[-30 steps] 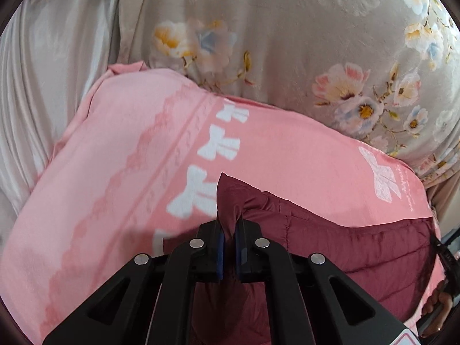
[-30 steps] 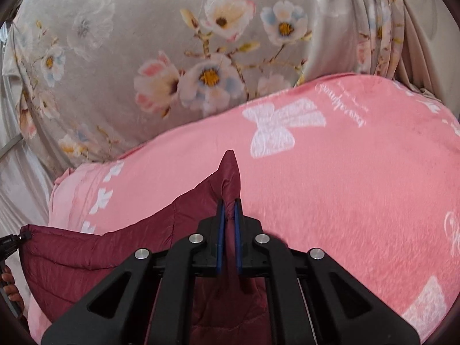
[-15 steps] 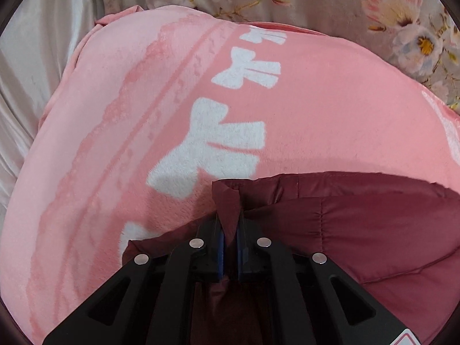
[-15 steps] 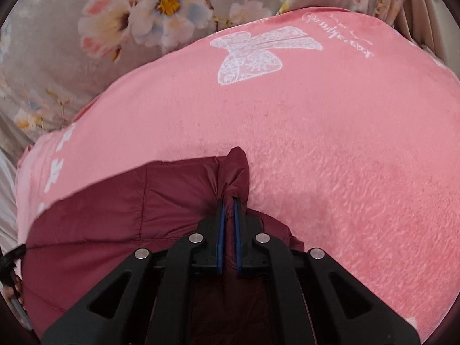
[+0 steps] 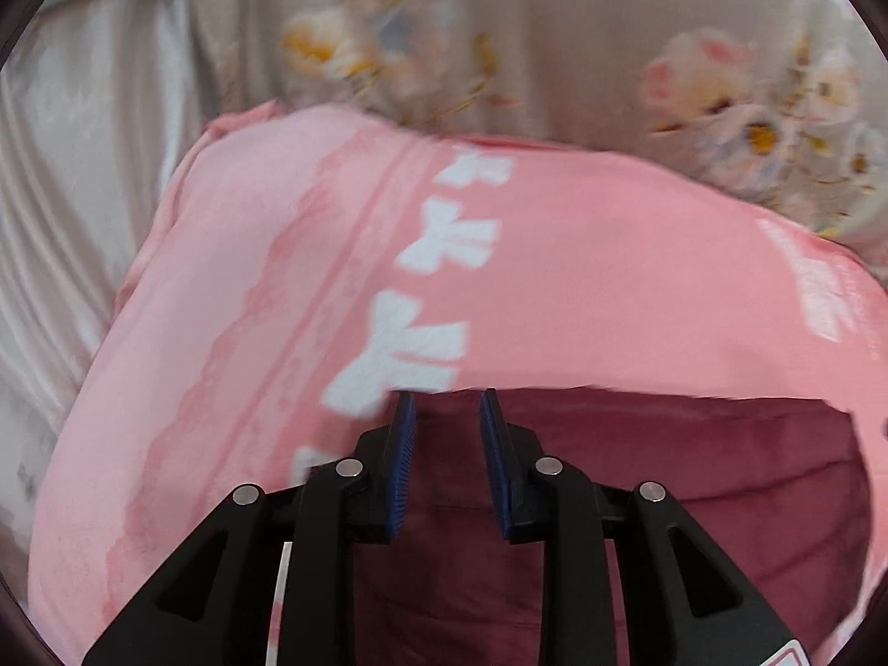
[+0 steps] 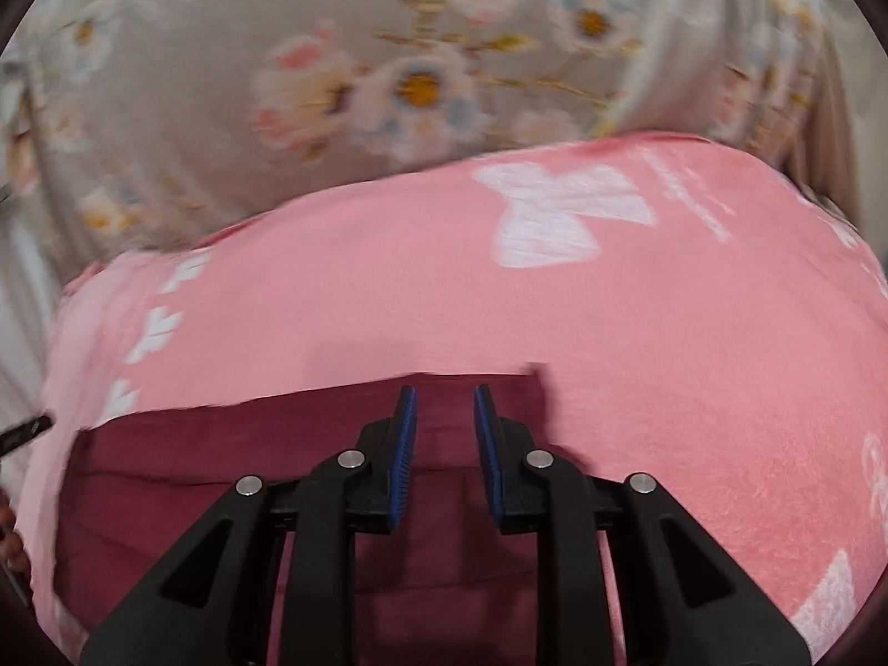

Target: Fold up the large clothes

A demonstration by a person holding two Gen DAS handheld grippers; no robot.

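Note:
A dark red quilted garment [image 5: 694, 477] lies flat on a pink blanket [image 5: 583, 255] printed with white bows. Its far edge runs straight across both wrist views. My left gripper [image 5: 447, 405] hangs over the garment's far left corner, its jaws opening, blue pads apart, and no cloth pinched between them. My right gripper [image 6: 444, 397] hangs over the garment [image 6: 222, 466] near its far right corner, jaws likewise opening with nothing pressed between the pads. Both views are blurred by motion.
A grey floral sheet [image 6: 333, 83] covers the surface beyond the pink blanket [image 6: 694, 333]. Pale satin fabric [image 5: 66, 194] drapes at the left. At the left edge of the right wrist view, part of a hand [image 6: 8, 544] shows by the other gripper.
Both grippers carried the garment's corners forward and down onto the blanket, then let go. The corners that stood up pinched between the pads now lie flat, and both pairs of jaws have parted.

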